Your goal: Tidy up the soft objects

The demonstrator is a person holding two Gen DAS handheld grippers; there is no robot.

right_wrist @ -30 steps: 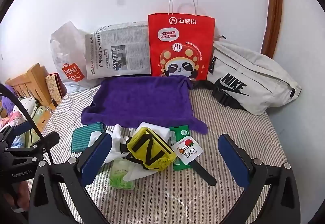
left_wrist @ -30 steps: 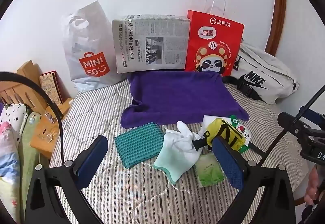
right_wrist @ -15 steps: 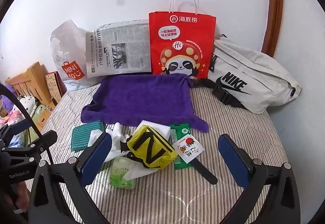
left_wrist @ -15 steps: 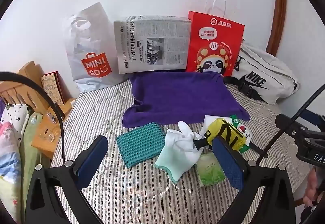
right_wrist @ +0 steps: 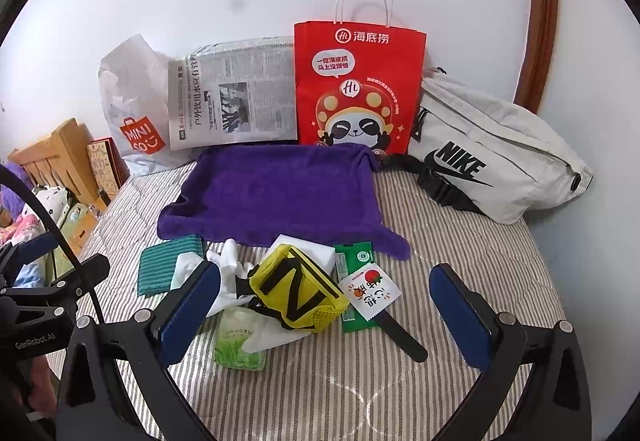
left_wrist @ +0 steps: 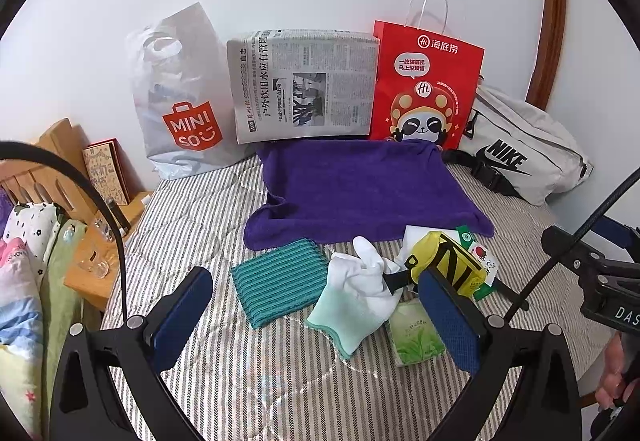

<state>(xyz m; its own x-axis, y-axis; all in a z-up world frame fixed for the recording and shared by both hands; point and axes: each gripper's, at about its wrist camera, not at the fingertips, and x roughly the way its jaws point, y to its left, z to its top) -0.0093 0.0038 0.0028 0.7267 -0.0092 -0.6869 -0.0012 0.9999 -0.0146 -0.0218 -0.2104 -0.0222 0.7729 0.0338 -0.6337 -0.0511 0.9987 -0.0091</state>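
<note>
Bed [left_wrist: 224, 373]: striped quilted cover, the work surface; everything sits on it, the containers lined up along the wall.
Purple towel [left_wrist: 360, 193]: spread flat mid-bed, nothing on it, back edge against the propped newspaper [left_wrist: 304, 85]. Likely laid out as the landing spot for sorted items (a guess from its bareness).
Bags: white Miniso bag [left_wrist: 180, 97], red paper bag [right_wrist: 360, 81] and grey Nike bag [right_wrist: 492, 153] stand along the wall, probably as receptacles.
Pile of soft objects: clustered just in front of the towel's near edge, overlapping, unsorted.
Teal cloth [left_wrist: 280, 281]: flat at the pile's left, beside the white glove.
White glove [left_wrist: 360, 285]: crumpled, fingers up, lying partly on a mint cloth [left_wrist: 344, 321].
Yellow pouch [right_wrist: 296, 293]: topmost, black strap trailing off toward the near right.
Tissue pack [right_wrist: 236, 341]: green, partly under the pile.
Sachets [right_wrist: 370, 291]: small packets beside the pouch on the right.
Left gripper [left_wrist: 316, 321]: tongs wide, empty, poised short of the glove and teal cloth.
Right gripper [right_wrist: 324, 313]: tongs wide, empty, framing the yellow pouch (likely first pick, being on top).
</note>
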